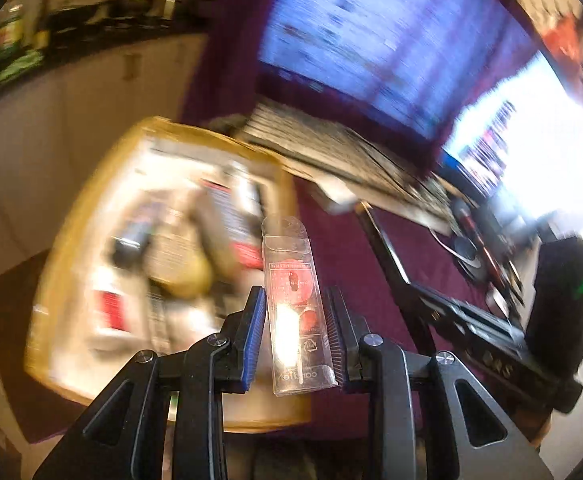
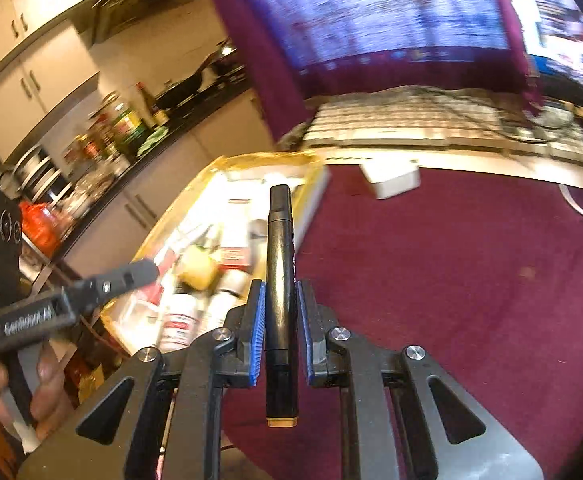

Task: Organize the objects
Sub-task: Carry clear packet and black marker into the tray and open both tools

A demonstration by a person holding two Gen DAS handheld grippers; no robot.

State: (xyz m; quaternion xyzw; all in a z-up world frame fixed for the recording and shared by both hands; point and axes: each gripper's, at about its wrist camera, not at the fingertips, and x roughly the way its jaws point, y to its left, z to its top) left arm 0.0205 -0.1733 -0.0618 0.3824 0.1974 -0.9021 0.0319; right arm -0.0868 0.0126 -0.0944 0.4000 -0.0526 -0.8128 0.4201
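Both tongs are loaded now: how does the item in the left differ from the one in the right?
The clear plastic packet in the left tongs is flat, see-through and printed in red; the black marker in the right tongs is round, opaque and dark, with a tan end cap. The packet leans slightly left, while the marker stands straight along the fingers. Both stick out past the fingertips, with the yellow box of small items ahead.

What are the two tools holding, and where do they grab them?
The left tool pinches a clear plastic packet by its lower half. The right tool squeezes a black marker around its middle, cap pointing away.
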